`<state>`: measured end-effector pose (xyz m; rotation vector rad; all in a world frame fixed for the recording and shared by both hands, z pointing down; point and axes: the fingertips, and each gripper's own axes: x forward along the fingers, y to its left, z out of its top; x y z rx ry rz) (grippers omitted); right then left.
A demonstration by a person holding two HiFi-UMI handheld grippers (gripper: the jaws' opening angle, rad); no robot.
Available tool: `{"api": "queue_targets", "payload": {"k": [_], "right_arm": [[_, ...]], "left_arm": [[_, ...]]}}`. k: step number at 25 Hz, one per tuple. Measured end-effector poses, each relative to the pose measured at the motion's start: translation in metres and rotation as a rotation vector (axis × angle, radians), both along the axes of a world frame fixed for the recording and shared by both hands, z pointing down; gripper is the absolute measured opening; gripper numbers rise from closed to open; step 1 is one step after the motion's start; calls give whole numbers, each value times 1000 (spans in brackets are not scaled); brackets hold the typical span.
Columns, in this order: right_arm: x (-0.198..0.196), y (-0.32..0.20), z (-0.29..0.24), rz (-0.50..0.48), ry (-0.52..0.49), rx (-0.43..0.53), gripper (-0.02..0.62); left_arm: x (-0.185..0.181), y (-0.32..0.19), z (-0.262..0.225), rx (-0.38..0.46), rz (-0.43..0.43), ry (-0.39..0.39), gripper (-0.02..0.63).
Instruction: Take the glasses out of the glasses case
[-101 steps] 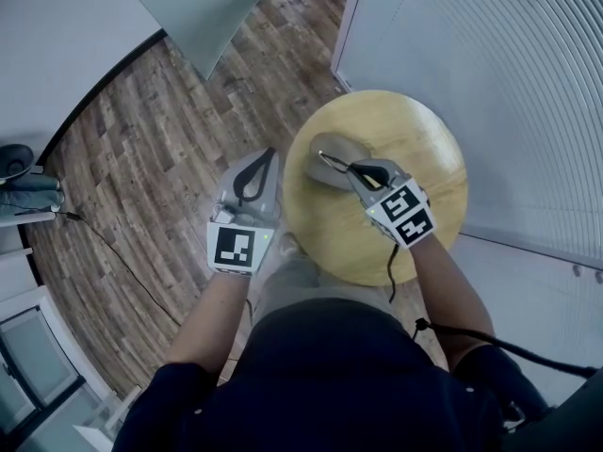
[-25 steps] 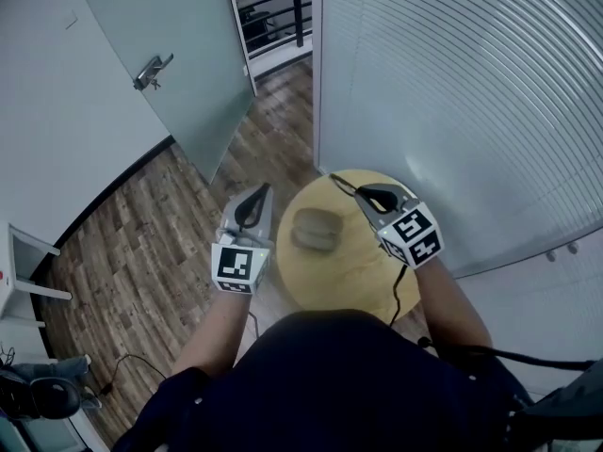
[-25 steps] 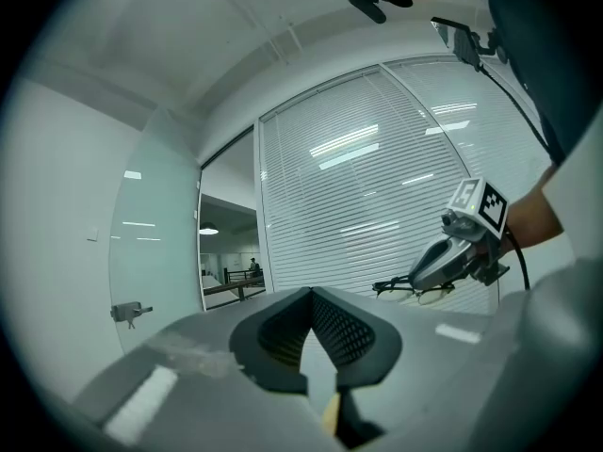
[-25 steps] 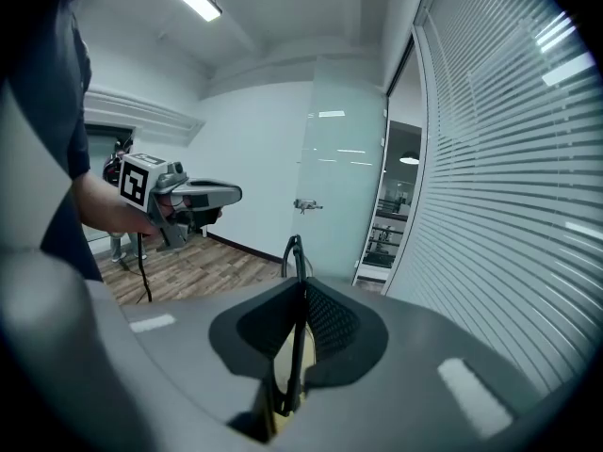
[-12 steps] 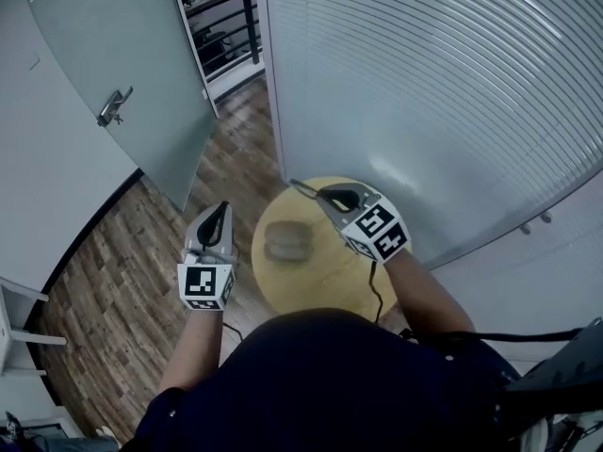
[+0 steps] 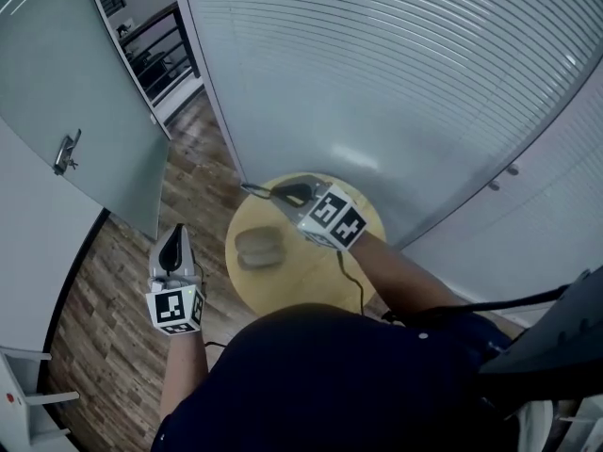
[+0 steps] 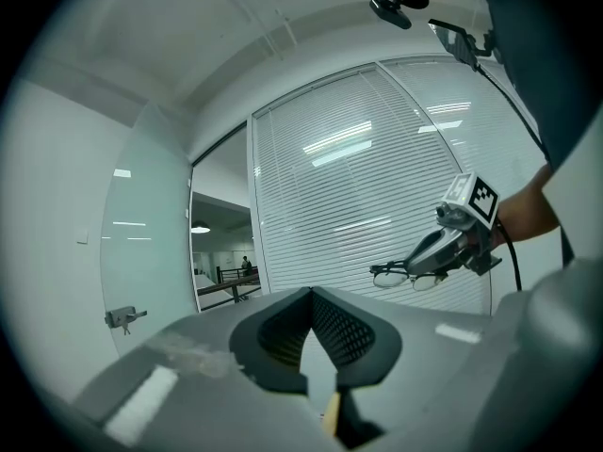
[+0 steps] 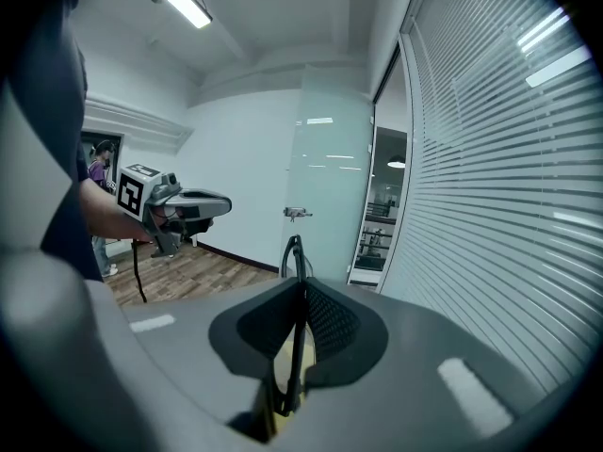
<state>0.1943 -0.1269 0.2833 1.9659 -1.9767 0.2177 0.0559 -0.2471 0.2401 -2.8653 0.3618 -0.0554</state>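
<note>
The glasses case [image 6: 257, 247] is grey, the table [image 6: 316, 273] pale wood (glasses [image 7: 387, 276] black-framed).

On the table [image 6: 292, 281], left of centre: glasses case [image 6: 257, 246]. Beyond it, over the far rim: glasses [image 6: 252, 190] clamped in right gripper [image 6: 273, 194]. Left of table, apart: left gripper [image 6: 175, 238].

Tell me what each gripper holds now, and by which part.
The right gripper clamps the glasses by the front frame, near the lenses; the exact spot cannot be told. The left gripper is shut on nothing.

Two claws [image 6: 176, 234] [image 6: 276, 194], one glasses case [image 6: 257, 246], one pair of glasses [image 7: 405, 274], one table [image 6: 292, 282].
</note>
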Motion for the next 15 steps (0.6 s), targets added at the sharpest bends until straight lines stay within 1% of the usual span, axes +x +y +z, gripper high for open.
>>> {"api": "queue_targets", "payload": {"k": [4, 9, 15], "right_arm": [[-1, -3, 2, 14, -7, 6, 31], [-1, -4, -9, 26, -10, 15, 31], [-1, 3, -17, 23, -15, 13, 29]], "left_arm": [[-4, -6, 1, 0, 0, -4, 6], [-7, -7, -7, -10, 2, -8, 6], [0, 0, -14, -9, 9, 7, 6]]}}
